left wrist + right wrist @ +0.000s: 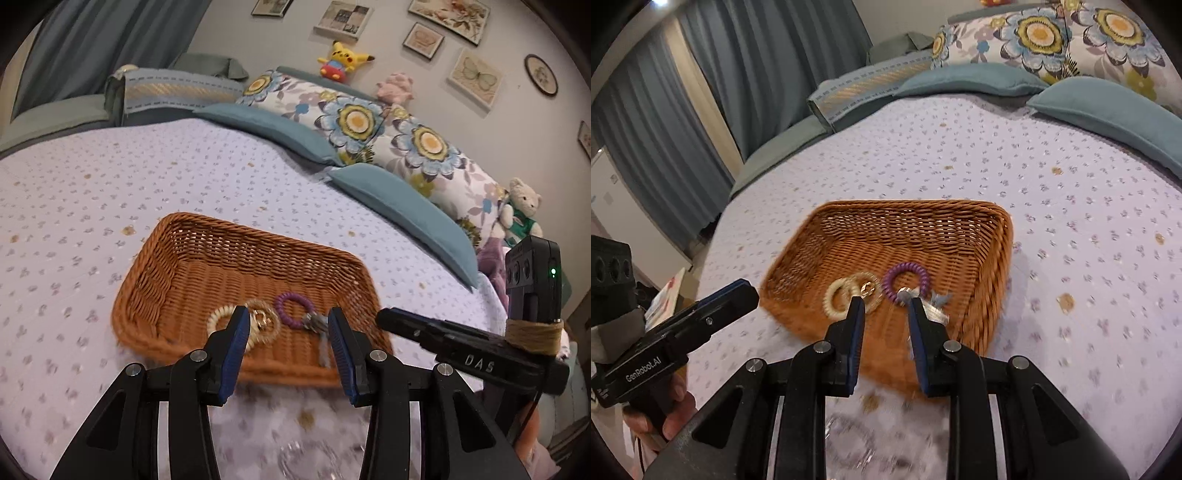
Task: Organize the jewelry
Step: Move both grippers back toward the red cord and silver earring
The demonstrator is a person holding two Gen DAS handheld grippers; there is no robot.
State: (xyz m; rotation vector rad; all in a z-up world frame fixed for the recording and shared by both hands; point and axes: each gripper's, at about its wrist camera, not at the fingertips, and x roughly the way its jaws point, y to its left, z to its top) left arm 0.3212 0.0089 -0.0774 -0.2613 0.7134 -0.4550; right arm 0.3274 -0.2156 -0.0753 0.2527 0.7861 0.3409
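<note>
A brown wicker basket lies on the bed. In it lie a cream spiral ring, a gold bracelet, a purple spiral ring and a silver-grey piece. My left gripper is open and empty above the basket's near edge. My right gripper is open and empty over the same edge. A clear beaded bracelet lies blurred on the bedspread below the grippers.
The bedspread is lilac with small flowers. Teal and floral pillows line the head of the bed. Plush toys sit by the wall. Curtains hang to the left.
</note>
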